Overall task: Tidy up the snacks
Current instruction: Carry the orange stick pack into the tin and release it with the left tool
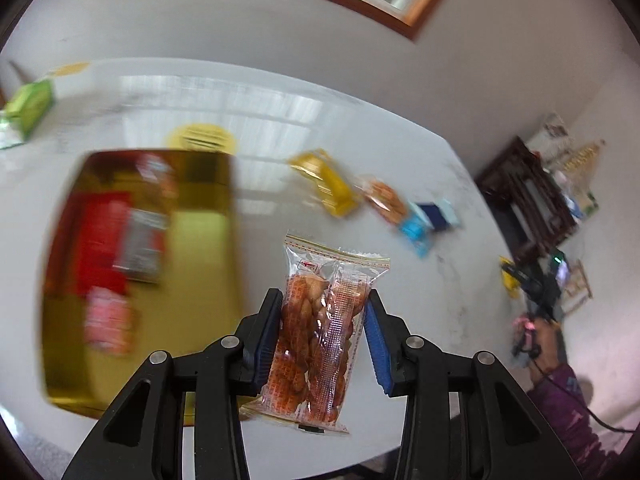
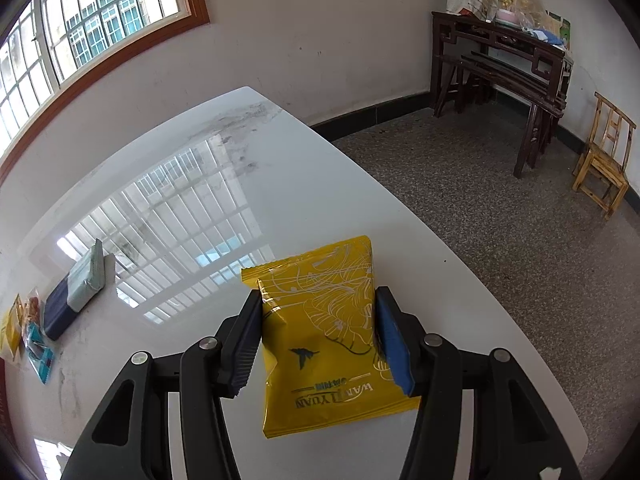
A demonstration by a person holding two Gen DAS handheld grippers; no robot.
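My left gripper [image 1: 322, 334] is shut on a clear pack of twisted fried dough [image 1: 320, 336] and holds it above the white table, just right of a gold tray [image 1: 208, 248] that holds red and pink snack packs. My right gripper [image 2: 318, 334] is shut on a yellow snack pouch [image 2: 328, 340] above the table near its right edge. More snacks lie on the table: a yellow pack [image 1: 328, 180], an orange pack [image 1: 384, 198], blue packs [image 1: 430, 216]. In the right wrist view they lie at the far left [image 2: 76, 288].
A green box [image 1: 28, 108] stands at the table's far left and a yellow round sticker [image 1: 202, 138] behind the tray. A dark wooden side table [image 2: 504, 64] and a small wooden chair [image 2: 604, 156] stand on the floor beyond the table edge [image 2: 440, 232].
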